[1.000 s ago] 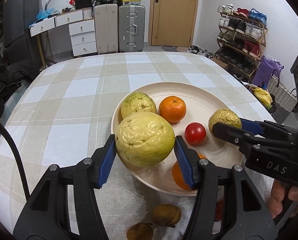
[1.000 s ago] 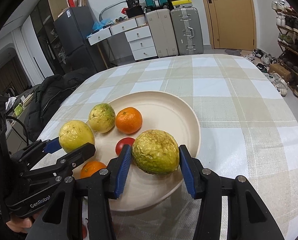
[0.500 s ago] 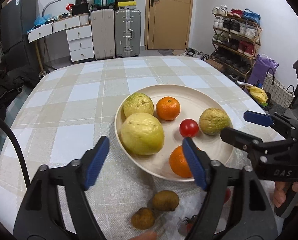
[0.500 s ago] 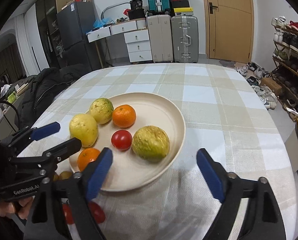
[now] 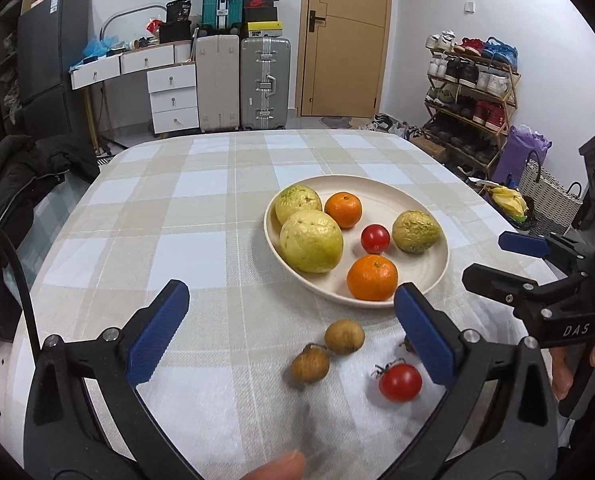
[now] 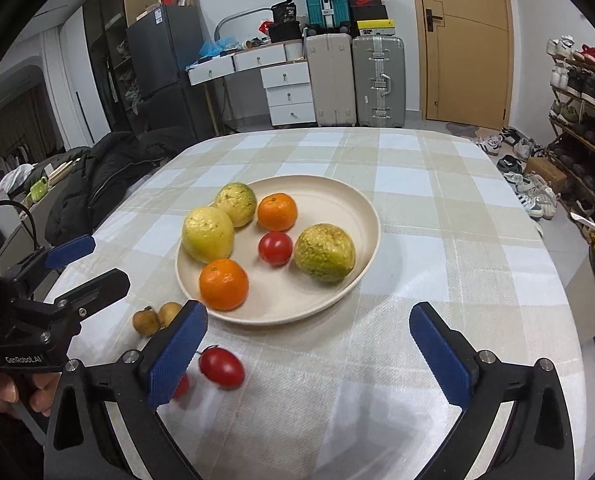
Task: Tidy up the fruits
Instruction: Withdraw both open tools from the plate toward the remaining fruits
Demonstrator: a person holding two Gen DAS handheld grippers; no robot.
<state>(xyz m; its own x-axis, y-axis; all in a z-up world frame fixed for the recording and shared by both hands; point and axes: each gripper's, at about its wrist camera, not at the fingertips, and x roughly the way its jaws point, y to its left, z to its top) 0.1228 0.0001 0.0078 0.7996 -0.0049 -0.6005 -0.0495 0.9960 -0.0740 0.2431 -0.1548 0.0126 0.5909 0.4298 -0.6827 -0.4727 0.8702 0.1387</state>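
**Six fruits plated, small ones left**

Both claws are opening, empty: left claw (image 5: 291, 320), right claw (image 6: 307, 344); the plate (image 5: 429, 204) holds six fruits; two brown fruits (image 5: 327, 348) and a tomato (image 5: 400, 381) lie on the near table (image 5: 169, 216), unplaced.

Both wrist views look obliquely down, close over the worktop (image 5: 217, 208); left from left, right from right. Shared: plate (image 5: 443, 258) (image 6: 371, 236).

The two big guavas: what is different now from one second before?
Both tongs let go. The left tongs released the yellow guava, the right tongs the greenish guava; both are opening and drew back, with nothing between the jaws. The plate and its fruits stayed in place.
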